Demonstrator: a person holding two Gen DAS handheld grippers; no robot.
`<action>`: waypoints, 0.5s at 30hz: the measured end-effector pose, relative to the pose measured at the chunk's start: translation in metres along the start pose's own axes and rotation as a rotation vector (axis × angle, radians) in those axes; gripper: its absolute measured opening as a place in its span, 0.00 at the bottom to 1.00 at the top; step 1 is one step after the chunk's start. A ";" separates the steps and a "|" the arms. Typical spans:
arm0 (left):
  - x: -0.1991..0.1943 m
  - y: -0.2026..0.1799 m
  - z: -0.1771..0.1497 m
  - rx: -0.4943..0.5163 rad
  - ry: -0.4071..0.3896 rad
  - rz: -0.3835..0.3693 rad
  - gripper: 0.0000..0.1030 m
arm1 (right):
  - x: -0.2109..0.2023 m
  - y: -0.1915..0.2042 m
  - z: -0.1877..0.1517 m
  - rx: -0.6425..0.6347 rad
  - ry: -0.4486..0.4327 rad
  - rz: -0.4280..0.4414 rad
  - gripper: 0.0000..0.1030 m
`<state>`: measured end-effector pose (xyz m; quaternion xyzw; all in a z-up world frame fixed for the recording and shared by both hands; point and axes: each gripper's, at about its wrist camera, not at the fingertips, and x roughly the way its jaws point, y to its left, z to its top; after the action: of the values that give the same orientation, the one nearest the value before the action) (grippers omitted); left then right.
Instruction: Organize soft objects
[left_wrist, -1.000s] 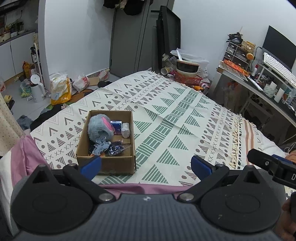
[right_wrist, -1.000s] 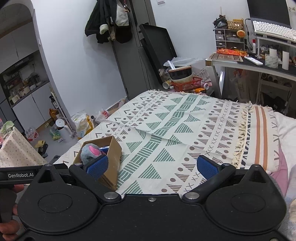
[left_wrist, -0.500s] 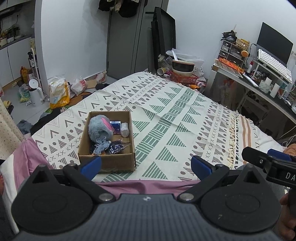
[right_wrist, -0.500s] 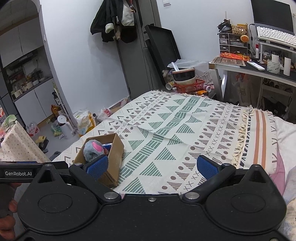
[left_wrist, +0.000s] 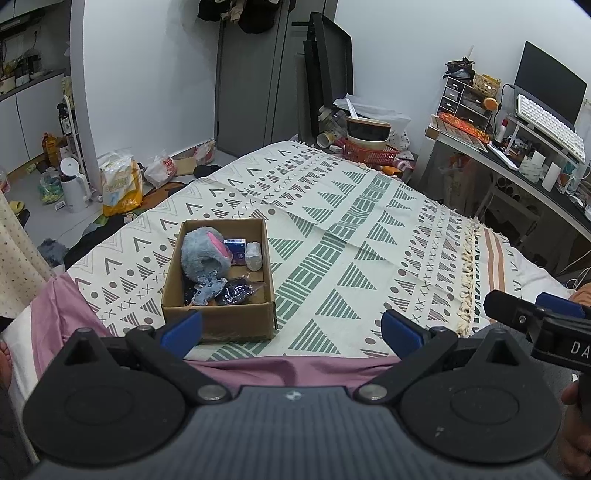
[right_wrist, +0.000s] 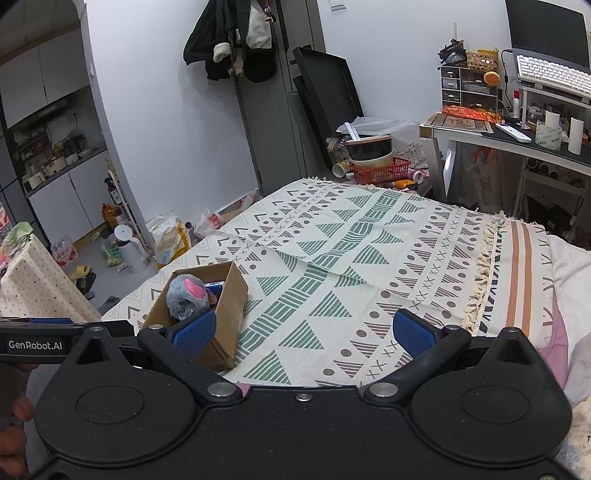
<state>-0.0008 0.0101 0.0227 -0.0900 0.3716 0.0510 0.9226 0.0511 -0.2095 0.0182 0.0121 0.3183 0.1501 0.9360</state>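
Note:
A brown cardboard box (left_wrist: 218, 321) (right_wrist: 231, 295) sits on the patterned bedspread (left_wrist: 351, 236) near the bed's near left corner. In it lie a grey plush toy with a pink patch (left_wrist: 201, 251) (right_wrist: 184, 293), a small blue packet (left_wrist: 236, 247), a white roll (left_wrist: 254, 255), a blue-grey soft toy (left_wrist: 208, 290) and a dark crumpled item (left_wrist: 238, 291). My left gripper (left_wrist: 291, 330) is open and empty, held back from the box over the bed's edge. My right gripper (right_wrist: 303, 332) is open and empty too, to the right of the box. The right gripper's body (left_wrist: 539, 325) shows in the left wrist view.
A desk (right_wrist: 517, 136) with a keyboard and drawers stands at the far right. A red basket with bowls (left_wrist: 369, 147) sits past the bed's far end. Bags and a white kettle (left_wrist: 75, 184) litter the floor on the left. A pink sheet (left_wrist: 59, 314) shows at the bed's edge.
Both grippers have drawn back and risen a little, so the box and bed look farther away. Nothing in the box has moved and both stay open.

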 end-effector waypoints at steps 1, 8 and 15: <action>0.000 0.001 0.000 0.001 0.000 0.001 0.99 | 0.000 0.000 0.000 -0.001 0.000 0.001 1.00; -0.001 0.003 0.000 0.002 -0.001 0.006 0.99 | 0.000 0.003 0.000 -0.006 0.002 0.005 1.00; -0.002 0.003 0.000 0.004 0.000 0.010 0.99 | 0.000 0.003 0.000 -0.009 0.002 0.007 1.00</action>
<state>-0.0028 0.0133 0.0242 -0.0864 0.3720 0.0547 0.9226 0.0504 -0.2062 0.0186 0.0089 0.3187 0.1547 0.9351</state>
